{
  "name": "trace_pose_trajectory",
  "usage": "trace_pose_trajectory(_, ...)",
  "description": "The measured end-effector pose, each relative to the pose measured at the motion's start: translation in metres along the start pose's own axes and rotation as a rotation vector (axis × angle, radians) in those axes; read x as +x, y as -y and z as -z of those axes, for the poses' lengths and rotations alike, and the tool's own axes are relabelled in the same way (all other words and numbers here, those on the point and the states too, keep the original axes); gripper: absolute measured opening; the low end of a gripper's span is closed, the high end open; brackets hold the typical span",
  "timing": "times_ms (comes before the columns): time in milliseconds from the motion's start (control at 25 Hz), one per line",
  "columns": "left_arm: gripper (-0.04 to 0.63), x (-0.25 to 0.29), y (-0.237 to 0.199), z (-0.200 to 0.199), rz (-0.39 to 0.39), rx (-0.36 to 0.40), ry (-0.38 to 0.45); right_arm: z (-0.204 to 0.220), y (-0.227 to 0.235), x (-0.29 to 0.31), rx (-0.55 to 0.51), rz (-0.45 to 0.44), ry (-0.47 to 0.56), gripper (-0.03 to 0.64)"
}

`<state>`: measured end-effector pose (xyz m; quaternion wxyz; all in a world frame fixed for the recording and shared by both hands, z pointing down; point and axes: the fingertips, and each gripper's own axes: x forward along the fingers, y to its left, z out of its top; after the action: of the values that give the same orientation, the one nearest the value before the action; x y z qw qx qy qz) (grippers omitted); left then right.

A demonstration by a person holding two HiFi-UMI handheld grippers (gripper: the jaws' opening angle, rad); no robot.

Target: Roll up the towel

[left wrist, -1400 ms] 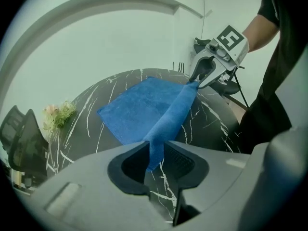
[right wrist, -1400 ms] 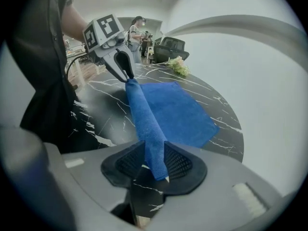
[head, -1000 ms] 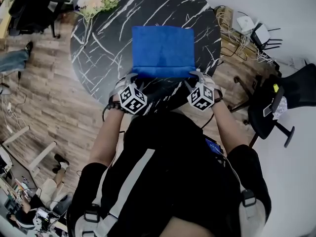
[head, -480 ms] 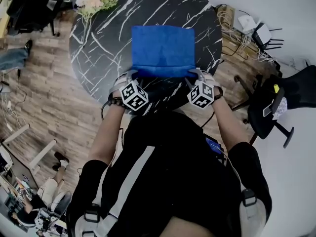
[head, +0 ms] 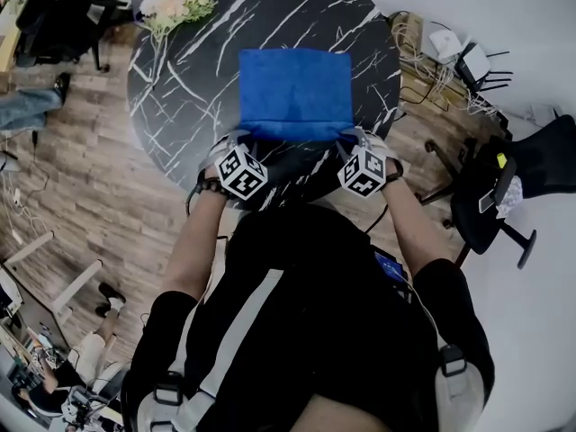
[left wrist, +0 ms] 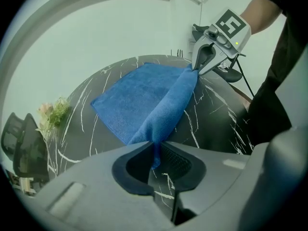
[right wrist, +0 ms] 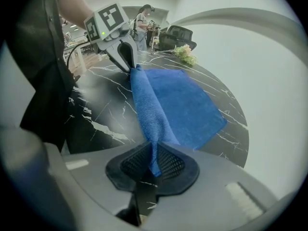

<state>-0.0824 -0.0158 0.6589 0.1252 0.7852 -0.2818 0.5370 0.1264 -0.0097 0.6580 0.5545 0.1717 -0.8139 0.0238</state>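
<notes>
The blue terry towel (head: pixel 297 93) lies by the near edge of the round black marble table (head: pixel 180 97). The left gripper (left wrist: pixel 154 159) and right gripper (right wrist: pixel 153 163), whose jaws have just been closing, each pinch one near corner, raising that hem, probably to start the roll.

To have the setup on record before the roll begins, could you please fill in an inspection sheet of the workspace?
Surface: round black marble table.
Job's things: blue towel lying flat, near edge raised.
Clutter: flower bouquet at the table's far left rim.
Grippers: left tongs and right tongs have just closed, each shut on a near towel corner.
Cables: tangled bundle on the floor right of the table.
Surroundings: wood floor, black office chair.
</notes>
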Motion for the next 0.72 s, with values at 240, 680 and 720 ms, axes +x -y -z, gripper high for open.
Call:
trace_pose_trajectory(240,0.048,-0.006,0.012,0.008,0.011,0.009,-0.005,0.005,-0.021,-0.007,-0.011,-0.021,-0.007,0.040)
trace_pose_trajectory(680,0.049,-0.023,0.056,0.034,0.055,0.017,-0.012,0.018,-0.068,-0.021,-0.017,-0.077,-0.016,0.040)
trace_pose_trajectory(720,0.049,-0.024,0.059,0.036,0.057,0.017,-0.013,0.019,-0.071,-0.022,-0.014,-0.079,-0.016,0.040)
